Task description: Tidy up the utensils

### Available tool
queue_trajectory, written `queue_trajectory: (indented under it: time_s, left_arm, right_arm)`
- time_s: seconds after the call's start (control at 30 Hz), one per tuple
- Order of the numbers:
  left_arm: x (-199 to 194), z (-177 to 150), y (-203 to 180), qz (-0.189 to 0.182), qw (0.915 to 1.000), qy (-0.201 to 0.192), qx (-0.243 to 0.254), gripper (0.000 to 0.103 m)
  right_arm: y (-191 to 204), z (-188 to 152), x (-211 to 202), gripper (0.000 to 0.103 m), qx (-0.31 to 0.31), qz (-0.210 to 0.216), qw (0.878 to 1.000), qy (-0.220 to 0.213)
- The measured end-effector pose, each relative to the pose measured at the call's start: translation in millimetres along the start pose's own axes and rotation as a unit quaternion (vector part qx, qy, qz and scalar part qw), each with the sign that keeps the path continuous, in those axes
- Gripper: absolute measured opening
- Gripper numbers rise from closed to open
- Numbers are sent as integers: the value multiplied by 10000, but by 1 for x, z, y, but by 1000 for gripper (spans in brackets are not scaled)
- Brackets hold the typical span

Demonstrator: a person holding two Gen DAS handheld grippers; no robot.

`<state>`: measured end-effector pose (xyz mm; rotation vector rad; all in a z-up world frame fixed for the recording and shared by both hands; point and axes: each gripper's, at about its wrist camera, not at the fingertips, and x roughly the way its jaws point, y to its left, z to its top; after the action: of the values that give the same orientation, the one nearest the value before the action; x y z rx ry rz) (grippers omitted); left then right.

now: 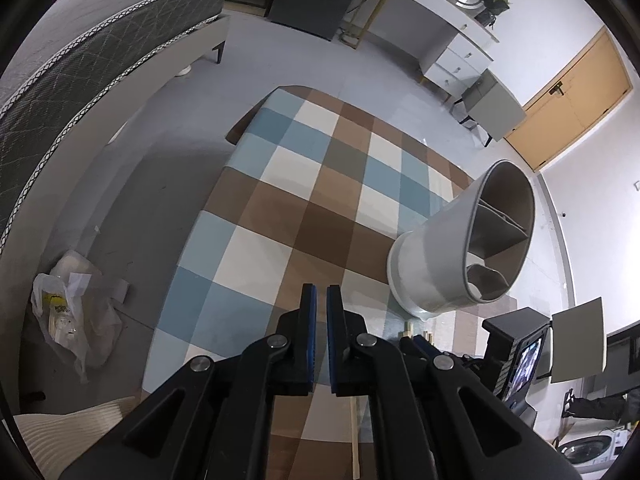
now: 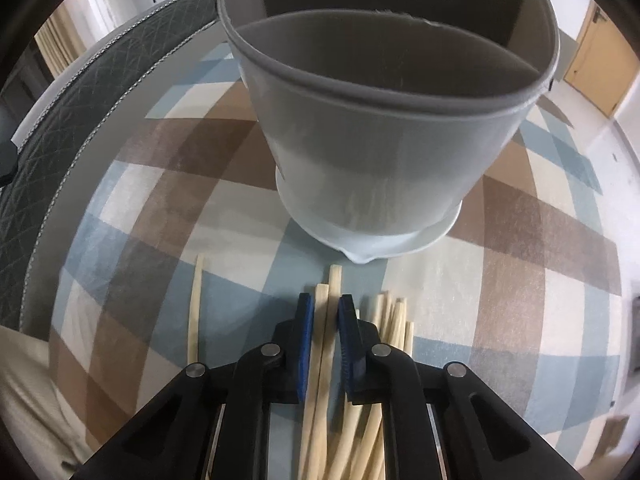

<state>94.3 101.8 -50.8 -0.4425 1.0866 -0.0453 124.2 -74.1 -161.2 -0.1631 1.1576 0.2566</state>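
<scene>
Black linkage arms and blue pads of the left gripper (image 1: 321, 294) fill the foreground of the left wrist view; its jaws stand nearly together with a narrow gap and nothing between them, above the checkered tablecloth (image 1: 280, 208). Left of the table, a plastic bag (image 1: 72, 320) lies on the floor beside a grey mattress (image 1: 80, 60). To the right, the grey utensil holder (image 1: 464, 248) stands on the cloth, its dividers visible inside.

Right wrist view: one loose chopstick (image 2: 195, 312) lies left of the right gripper (image 2: 325, 306). Two chopsticks (image 2: 326, 320) run between its blue pads; whether they are clamped cannot be told. More chopsticks (image 2: 394, 320) lie just right. The holder (image 2: 380, 128) stands directly ahead.
</scene>
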Motion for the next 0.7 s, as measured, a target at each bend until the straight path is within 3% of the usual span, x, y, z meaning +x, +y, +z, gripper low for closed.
queue_trajectory:
  time_s: [0.13,0.37,0.7]
  left_arm:
    - [7,-1,2,161,9998,108,10,1]
    - [17,-7,-3,389,9988,215,191,1]
    - [30,-14,-8,478,9971,498,328,1]
  right_arm:
    - [8,0,-4,11,176,164,9995,-191]
    - [-25,-17,-25,11,741,623,9945,-405]
    - [-52,-32,-29,15,680,332,9968,-262]
